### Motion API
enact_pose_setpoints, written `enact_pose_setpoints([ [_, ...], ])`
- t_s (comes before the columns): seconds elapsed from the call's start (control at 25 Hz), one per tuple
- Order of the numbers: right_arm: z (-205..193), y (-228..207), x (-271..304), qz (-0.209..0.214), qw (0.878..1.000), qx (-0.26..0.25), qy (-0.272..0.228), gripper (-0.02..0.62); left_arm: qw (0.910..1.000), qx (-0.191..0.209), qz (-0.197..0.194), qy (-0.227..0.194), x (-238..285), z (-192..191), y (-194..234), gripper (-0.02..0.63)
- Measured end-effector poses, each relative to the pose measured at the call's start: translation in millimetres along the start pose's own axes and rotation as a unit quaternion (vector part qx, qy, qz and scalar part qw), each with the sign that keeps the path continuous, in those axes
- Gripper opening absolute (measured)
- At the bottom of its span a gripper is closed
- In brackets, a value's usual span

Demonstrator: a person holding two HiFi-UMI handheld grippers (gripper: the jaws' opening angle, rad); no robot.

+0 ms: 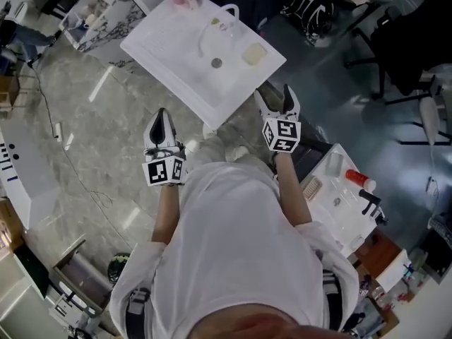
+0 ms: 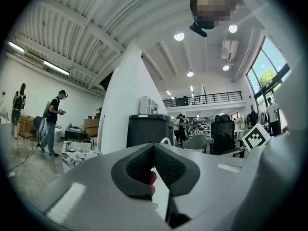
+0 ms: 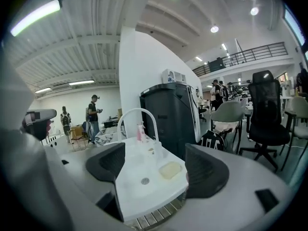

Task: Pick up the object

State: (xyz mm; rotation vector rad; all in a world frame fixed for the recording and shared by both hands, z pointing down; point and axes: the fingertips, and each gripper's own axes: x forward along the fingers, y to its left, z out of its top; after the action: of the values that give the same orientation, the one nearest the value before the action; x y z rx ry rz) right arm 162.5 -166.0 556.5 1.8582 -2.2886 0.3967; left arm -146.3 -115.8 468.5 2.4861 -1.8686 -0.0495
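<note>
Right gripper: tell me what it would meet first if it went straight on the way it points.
Probably the near edge of the white sink: it fills the gap between the open jaws of the right gripper, just ahead. Depth is hard to judge.

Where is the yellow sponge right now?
In the head view the yellow sponge lies on the white sink, near its right corner, just right of the drain and ahead of the open right gripper.
</note>
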Motion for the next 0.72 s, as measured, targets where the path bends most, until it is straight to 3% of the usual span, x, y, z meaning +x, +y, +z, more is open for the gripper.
enact_pose_setpoints([
  [0.36, -24.2, -7.9, 87.4, -0.083, 0.991, 0.075, 0.08, 0.374, 0.9963, -0.049, -0.07, 0.009, 78.2, -17.5, 62.2, 0.0],
  [0.72, -78.5, -29.1, 138.1, -0.118, 0.963, 0.198, 0.137, 0.354, 0.9968, -0.06, -0.049, 0.023, 100.9, -33.5, 105.5, 0.0],
])
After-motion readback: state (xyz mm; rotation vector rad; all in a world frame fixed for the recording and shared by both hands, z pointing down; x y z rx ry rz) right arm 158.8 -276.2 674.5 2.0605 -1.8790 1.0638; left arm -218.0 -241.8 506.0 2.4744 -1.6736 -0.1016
